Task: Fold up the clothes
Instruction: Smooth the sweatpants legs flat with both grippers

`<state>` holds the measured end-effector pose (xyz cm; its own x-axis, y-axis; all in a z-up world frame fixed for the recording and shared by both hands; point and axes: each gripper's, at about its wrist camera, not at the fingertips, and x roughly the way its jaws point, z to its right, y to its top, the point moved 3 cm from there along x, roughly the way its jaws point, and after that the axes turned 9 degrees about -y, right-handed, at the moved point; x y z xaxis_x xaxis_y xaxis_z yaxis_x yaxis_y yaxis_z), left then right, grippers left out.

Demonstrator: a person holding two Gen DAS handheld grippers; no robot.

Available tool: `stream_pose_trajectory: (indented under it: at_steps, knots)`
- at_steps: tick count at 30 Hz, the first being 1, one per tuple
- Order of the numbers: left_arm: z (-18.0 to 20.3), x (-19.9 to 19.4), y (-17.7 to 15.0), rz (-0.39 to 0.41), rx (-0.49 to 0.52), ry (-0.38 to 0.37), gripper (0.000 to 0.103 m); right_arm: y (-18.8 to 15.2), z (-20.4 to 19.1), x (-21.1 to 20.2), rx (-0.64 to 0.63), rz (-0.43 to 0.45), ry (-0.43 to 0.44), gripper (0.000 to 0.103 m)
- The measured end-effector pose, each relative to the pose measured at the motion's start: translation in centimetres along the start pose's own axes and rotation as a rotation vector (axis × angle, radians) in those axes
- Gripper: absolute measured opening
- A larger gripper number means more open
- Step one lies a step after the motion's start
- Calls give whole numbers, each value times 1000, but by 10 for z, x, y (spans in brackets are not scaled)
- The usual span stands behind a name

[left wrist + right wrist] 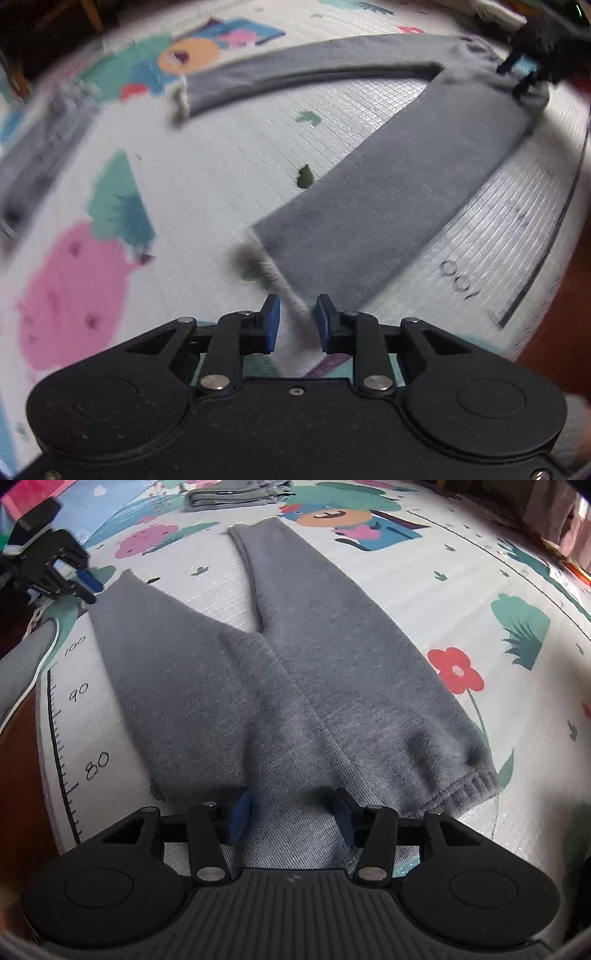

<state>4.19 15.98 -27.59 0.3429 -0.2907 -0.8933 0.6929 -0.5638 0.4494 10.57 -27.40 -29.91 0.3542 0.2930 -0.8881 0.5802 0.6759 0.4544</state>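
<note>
Grey knit trousers (295, 657) lie spread on a patterned play mat (461, 590), legs apart in a V. My right gripper (291, 819) is at the waistband end, jaws wide apart with waist fabric between the blue pads; the jaws do not press on it. My left gripper (298, 321) is at the cuff of the near leg (369, 206), with the ribbed hem (291, 299) lying between its parted blue pads. The other leg (314, 70) stretches across the far mat. Each gripper shows in the other's view, the left one (85, 583) and the right one (524, 70).
A folded grey garment (236, 494) lies at the far edge of the mat in the right wrist view. Another grey item (40, 147) lies blurred at the left of the left wrist view. A printed height ruler (62, 738) runs along the mat's edge beside dark red floor.
</note>
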Motion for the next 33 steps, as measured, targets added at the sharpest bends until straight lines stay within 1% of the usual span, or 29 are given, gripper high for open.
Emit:
stream_pose_trajectory:
  at_steps: [1, 2, 5, 6, 7, 8, 10, 11, 12, 13, 14, 15, 16, 17, 18, 19, 20, 21, 22, 23, 24, 25, 26, 27, 28, 30, 31, 33]
  knots:
    - [4, -2, 1, 19, 5, 19, 22, -1, -1, -2, 5, 1, -3, 51]
    - [8, -6, 5, 56, -5, 17, 22, -3, -1, -3, 5, -1, -5, 51]
    - [15, -8, 19, 163, -29, -1, 22, -6, -1, -7, 13, 13, 4, 50]
    - [15, -5, 23, 188, -31, -13, 22, -7, 0, -9, 20, 20, 14, 51]
    - [15, 2, 25, 205, -23, -17, 25, -8, 1, -8, 22, 17, 14, 51]
    - [10, 10, 22, 208, -55, -32, 32, -9, 1, -6, 21, -1, 4, 51]
    - [-2, 26, 14, 214, -124, -62, 41, -15, 1, -1, 14, -24, -13, 53]
    - [-9, 24, 12, 220, -176, -86, 39, -16, 0, -1, 11, -25, -23, 53]
    - [-5, 21, 17, 200, -167, -61, 38, -15, -1, -3, 9, -22, -35, 51]
    - [-1, 18, 23, 179, -156, -33, 36, -13, -4, -8, 2, 4, -49, 51]
    - [5, 12, 27, 206, -148, -38, 36, -10, -7, -16, -3, 40, -42, 51]
    - [9, 8, 30, 235, -153, -70, 37, -8, -10, -23, -7, 77, -25, 50]
    - [14, 7, 32, 248, -150, -92, 38, -7, -13, -25, -14, 88, -29, 50]
    - [18, 11, 31, 239, -134, -97, 39, -7, -16, -24, -23, 88, -43, 50]
    - [21, 19, 26, 208, -124, -86, 39, -10, -17, -18, -25, 60, -46, 50]
    - [24, 27, 20, 175, -114, -74, 44, -14, -17, -10, -24, 19, -45, 51]
    - [23, 27, 18, 187, -128, -74, 43, -17, -17, -3, -23, -22, -44, 54]
    - [23, 25, 20, 171, -146, -78, 43, -21, -16, -1, -21, -25, -42, 56]
    - [24, 23, 23, 152, -149, -74, 43, -22, -15, -2, -16, -18, -46, 57]
    - [29, 20, 23, 155, -125, -67, 43, -23, -14, -5, -16, -11, -55, 56]
    - [33, 17, 23, 161, -100, -59, 43, -25, -14, -10, -15, 13, -62, 56]
    - [33, 19, 20, 153, -101, -60, 43, -26, -14, -15, -13, 45, -68, 56]
    - [33, 20, 16, 144, -103, -62, 43, -29, -14, -16, -7, 41, -73, 57]
    - [32, 21, 12, 135, -106, -63, 43, -35, -13, -10, -2, 3, -83, 58]
    - [32, 23, 9, 127, -109, -64, 43, -39, -14, -9, -4, 6, -85, 61]
    - [33, 22, 7, 106, -97, -56, 43, -41, -17, -10, -3, 22, -83, 61]
    - [34, 23, 8, 97, -84, -50, 43, -41, -15, -12, 20, 32, -74, 60]
    - [33, 21, 6, 94, -92, -52, 43, -39, -7, -25, 109, 92, -61, 54]
